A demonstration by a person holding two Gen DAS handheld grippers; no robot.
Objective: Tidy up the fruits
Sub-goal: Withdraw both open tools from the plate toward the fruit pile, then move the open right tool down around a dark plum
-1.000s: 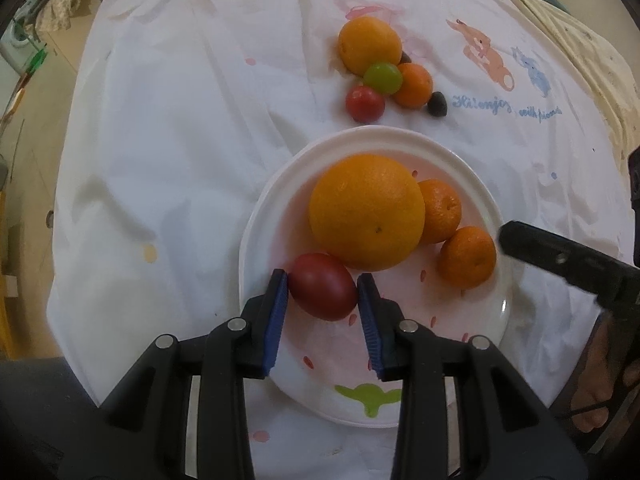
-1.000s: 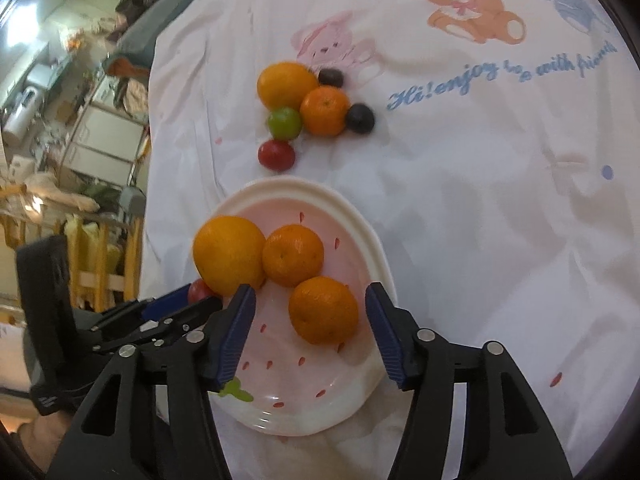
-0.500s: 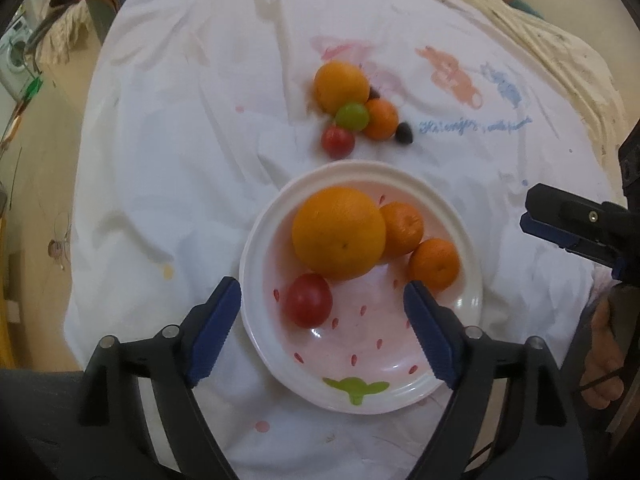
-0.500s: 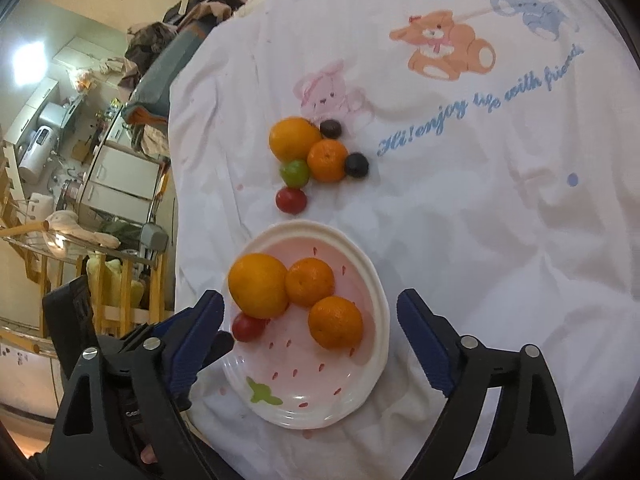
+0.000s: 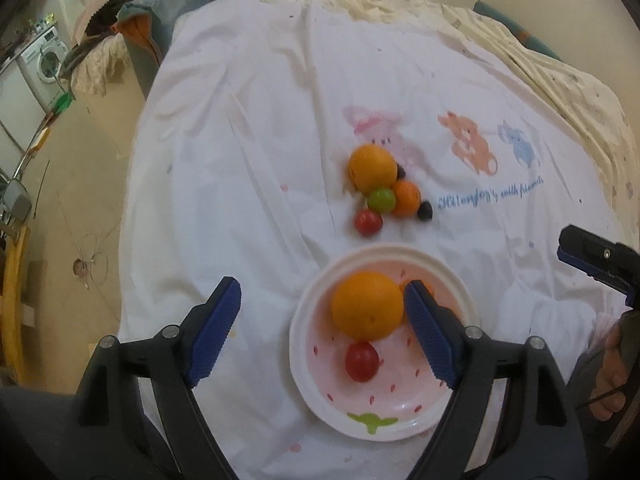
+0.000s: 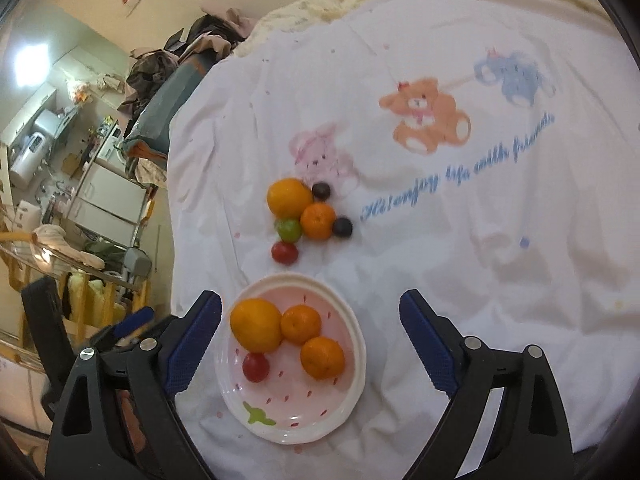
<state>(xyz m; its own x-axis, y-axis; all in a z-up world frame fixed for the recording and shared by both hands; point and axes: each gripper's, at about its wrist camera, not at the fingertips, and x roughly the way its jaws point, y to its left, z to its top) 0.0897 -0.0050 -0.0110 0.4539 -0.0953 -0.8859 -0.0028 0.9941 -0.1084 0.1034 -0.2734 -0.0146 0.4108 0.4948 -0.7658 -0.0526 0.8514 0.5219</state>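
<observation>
Left gripper point(image 5: 322, 336) and right gripper point(image 6: 310, 342) both spread wide, gripping nothing, hanging above the plate point(image 6: 356, 364) near the cloth's point(image 6: 440, 280) near edge. On the plate: big orange point(image 6: 256, 325), two mandarins point(image 6: 301, 324), red tomato point(image 6: 255, 367). Further in, mid-cloth (bunched together): loose fruits point(image 6: 308, 216).

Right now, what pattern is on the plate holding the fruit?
White round plate: pink with red seed flecks, green leaf; right wrist view.
</observation>
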